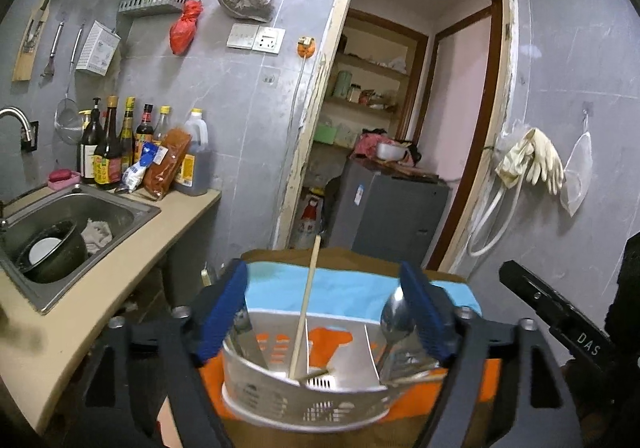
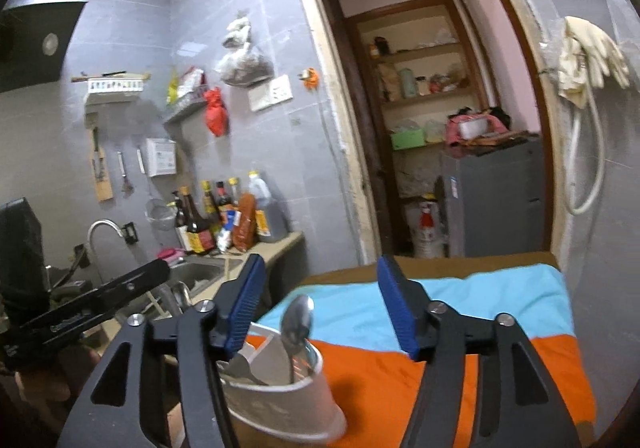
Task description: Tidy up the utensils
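Note:
A white slotted utensil holder (image 1: 304, 396) stands on an orange and blue cloth (image 1: 348, 288). In it are a wooden chopstick (image 1: 306, 304), a metal spoon (image 1: 394, 318) and other metal utensils. My left gripper (image 1: 326, 312) is open, its blue pads (image 1: 230, 312) on either side of the holder, not closed on it. In the right wrist view the holder (image 2: 288, 388) with the spoon (image 2: 297, 322) sits low left between the fingers. My right gripper (image 2: 320, 308) is open and empty above the cloth (image 2: 460, 328).
A counter (image 1: 120, 272) with a steel sink (image 1: 72, 232) holding a dark pot lies to the left, sauce bottles (image 1: 116, 144) behind it. A doorway (image 1: 400, 108) with a grey cabinet is ahead. The right gripper's body (image 1: 560, 320) shows at the right edge.

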A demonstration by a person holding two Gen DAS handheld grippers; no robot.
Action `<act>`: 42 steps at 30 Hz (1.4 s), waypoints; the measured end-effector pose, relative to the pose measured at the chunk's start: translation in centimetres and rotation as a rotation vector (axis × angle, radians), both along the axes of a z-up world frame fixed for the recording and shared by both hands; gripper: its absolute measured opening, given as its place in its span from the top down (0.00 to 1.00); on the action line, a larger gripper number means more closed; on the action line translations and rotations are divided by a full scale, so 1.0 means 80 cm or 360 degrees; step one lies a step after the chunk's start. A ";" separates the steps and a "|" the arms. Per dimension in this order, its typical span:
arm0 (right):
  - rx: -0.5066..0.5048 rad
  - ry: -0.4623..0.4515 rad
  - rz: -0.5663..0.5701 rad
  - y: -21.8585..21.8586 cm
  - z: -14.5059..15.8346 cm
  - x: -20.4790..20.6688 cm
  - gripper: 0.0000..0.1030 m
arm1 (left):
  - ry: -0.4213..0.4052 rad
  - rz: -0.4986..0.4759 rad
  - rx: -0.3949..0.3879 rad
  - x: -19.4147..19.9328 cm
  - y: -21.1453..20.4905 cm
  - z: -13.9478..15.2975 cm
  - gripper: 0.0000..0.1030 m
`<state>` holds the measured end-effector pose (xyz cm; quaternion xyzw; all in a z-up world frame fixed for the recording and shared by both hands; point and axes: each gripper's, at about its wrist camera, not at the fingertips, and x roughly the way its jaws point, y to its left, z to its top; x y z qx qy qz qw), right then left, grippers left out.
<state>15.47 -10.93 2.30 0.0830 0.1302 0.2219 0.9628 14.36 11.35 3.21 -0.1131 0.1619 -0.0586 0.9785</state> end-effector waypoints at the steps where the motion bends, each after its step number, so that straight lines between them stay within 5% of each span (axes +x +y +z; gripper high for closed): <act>1: -0.0011 0.0024 -0.0021 -0.004 0.000 -0.002 0.40 | 0.0013 0.0007 0.0020 -0.003 -0.003 -0.001 0.19; 4: -0.0027 0.0083 -0.0097 -0.018 0.000 -0.013 0.25 | 0.0054 0.0029 0.0083 -0.012 -0.013 -0.005 0.17; 14: -0.0084 0.0101 -0.0268 -0.062 0.016 -0.076 0.02 | 0.0071 0.0130 0.0050 -0.079 -0.034 -0.005 0.10; 42: -0.0173 0.0121 -0.0254 -0.104 0.025 -0.273 0.00 | 0.0040 0.0238 0.0234 -0.287 -0.093 0.009 0.08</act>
